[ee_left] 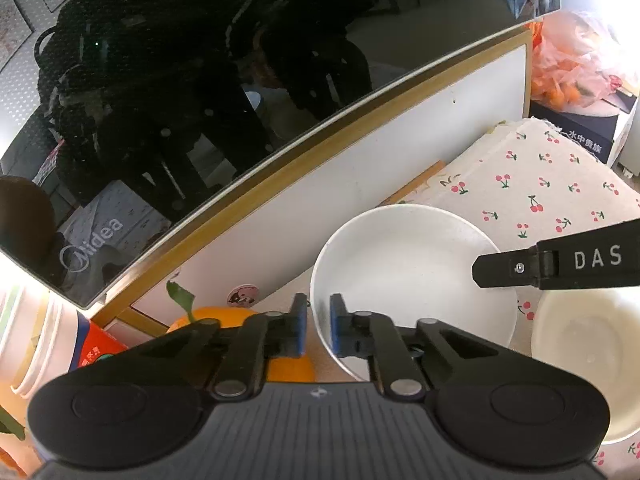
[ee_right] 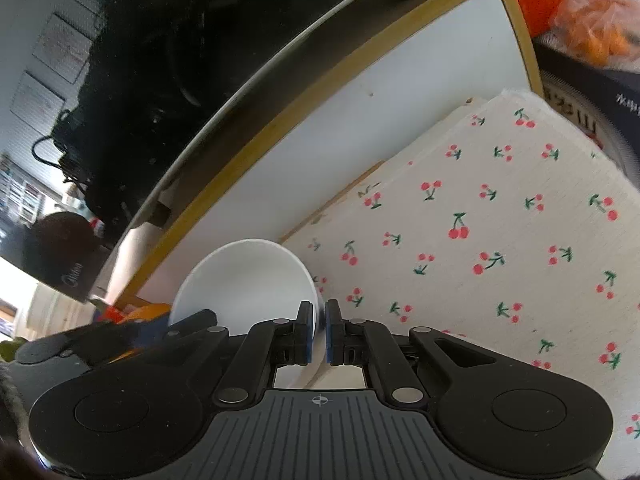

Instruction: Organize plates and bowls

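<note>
Early going, I reckon: on the cherry-print cloth (ee_right: 500, 208) over the table the white bowl (ee_left: 412, 276) sits unstacked beside a second bowl (ee_left: 588, 360); my left hand-held gripper (ee_left: 319, 322) and right hand-held gripper (ee_right: 320, 330) are both clamped on its rim.

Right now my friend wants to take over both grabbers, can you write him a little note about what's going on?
Left gripper: jaws shut on the near-left rim of the white bowl.
Right gripper: jaws shut on the same bowl's opposite rim, so both hold one bowl.
The bowl is over the cherry-print cloth, beside the white board.
A second bowl, cream-coloured, sits to the right of the held one, nearer the person.
Done: the white bowl is gripped. I can't tell if it is lifted.
Left: probably nest or stack the two bowls. No plates in view.
</note>
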Motion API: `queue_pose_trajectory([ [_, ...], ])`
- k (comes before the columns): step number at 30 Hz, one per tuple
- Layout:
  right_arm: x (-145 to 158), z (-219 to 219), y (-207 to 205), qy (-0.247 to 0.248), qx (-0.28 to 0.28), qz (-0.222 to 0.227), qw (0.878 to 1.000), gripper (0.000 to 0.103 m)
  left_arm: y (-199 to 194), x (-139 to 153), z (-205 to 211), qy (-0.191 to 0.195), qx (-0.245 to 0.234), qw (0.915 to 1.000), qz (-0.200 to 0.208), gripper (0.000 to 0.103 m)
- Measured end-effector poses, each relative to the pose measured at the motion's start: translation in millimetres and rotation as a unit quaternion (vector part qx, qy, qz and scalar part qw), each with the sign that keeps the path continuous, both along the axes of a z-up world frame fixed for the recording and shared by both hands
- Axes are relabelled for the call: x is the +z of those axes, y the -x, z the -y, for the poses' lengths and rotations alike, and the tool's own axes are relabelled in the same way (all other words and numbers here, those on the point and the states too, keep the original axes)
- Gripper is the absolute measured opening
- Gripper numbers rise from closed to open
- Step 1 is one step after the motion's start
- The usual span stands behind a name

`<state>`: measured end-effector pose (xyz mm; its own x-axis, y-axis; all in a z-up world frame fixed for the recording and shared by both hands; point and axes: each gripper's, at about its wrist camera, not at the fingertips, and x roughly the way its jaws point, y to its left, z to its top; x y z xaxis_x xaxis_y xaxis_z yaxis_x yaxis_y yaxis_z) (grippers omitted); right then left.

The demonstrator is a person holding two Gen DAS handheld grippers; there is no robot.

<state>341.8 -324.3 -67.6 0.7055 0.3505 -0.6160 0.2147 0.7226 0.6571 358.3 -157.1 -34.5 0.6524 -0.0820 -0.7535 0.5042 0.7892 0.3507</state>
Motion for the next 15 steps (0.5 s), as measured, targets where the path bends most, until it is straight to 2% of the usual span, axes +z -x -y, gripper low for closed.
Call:
queue_pose_trajectory([
  [5, 3.7, 5.9, 2.7, -0.015, -0.008, 0.011, 1.0, 0.007, 6.1, 8.8, -2.0, 0.016, -0.002, 0.9998, 0.011, 0.006],
  [15, 33.3, 17.0, 19.5, -0.017, -0.02, 0.043, 0.999, 0.008, 26.9, 38.9, -1.7, 0.041, -0.008, 0.9988, 0.027, 0.007],
])
